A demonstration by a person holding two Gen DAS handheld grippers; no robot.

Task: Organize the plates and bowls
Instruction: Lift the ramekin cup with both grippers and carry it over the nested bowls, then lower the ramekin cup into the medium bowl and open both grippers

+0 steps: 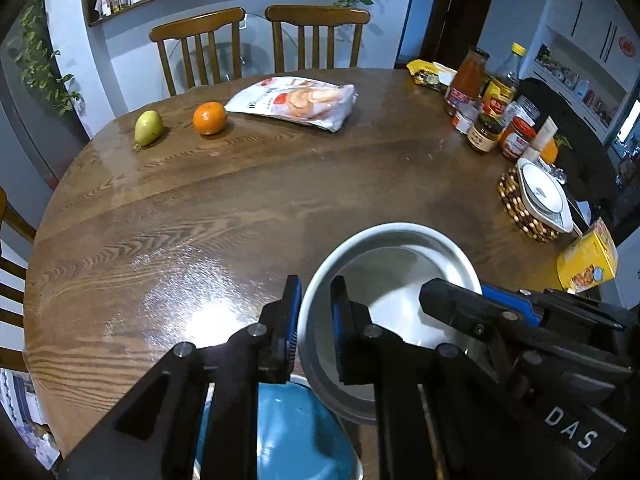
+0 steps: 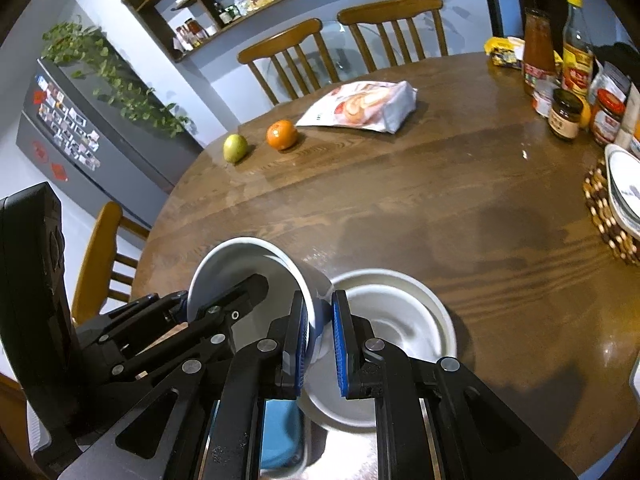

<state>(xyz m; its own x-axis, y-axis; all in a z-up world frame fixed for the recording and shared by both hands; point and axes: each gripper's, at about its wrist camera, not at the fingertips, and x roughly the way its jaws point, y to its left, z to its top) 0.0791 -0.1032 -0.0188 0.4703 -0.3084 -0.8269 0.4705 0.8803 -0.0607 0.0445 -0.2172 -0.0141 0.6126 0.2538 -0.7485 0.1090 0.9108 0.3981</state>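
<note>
Both grippers hold one bowl [image 1: 394, 276] between them, over the near edge of the round wooden worktop [image 1: 240, 200]. The left gripper [image 1: 316, 286] has its fingers nearly pressed together, pinching the bowl's left rim with one pad inside and one outside. The right gripper [image 2: 320, 298] pinches the opposite wall the same way, its fingers drawn in tight on the dark blue outside and the white inside.

Taking the bowl by opposite rims likely spreads its weight and keeps it from swinging, since a thin rim pinched at one point would tip easily. Even so, the right wrist view shows it tilted, its mouth turned toward the left gripper.

Just beside it, toward the right edge, a shallow white dish [image 2: 400, 316] rests on the worktop. A blue dish [image 1: 296, 420] sits at the very near edge, mostly hidden by the grippers.

At the right edge a stack of white dishes [image 1: 540, 196] stands on a beaded trivet [image 1: 516, 208], near the jars and bottles. That looks like the collecting spot, so the bowl is probably meant for that stack or for nesting with the dishes nearby; which one cannot be told.
</note>
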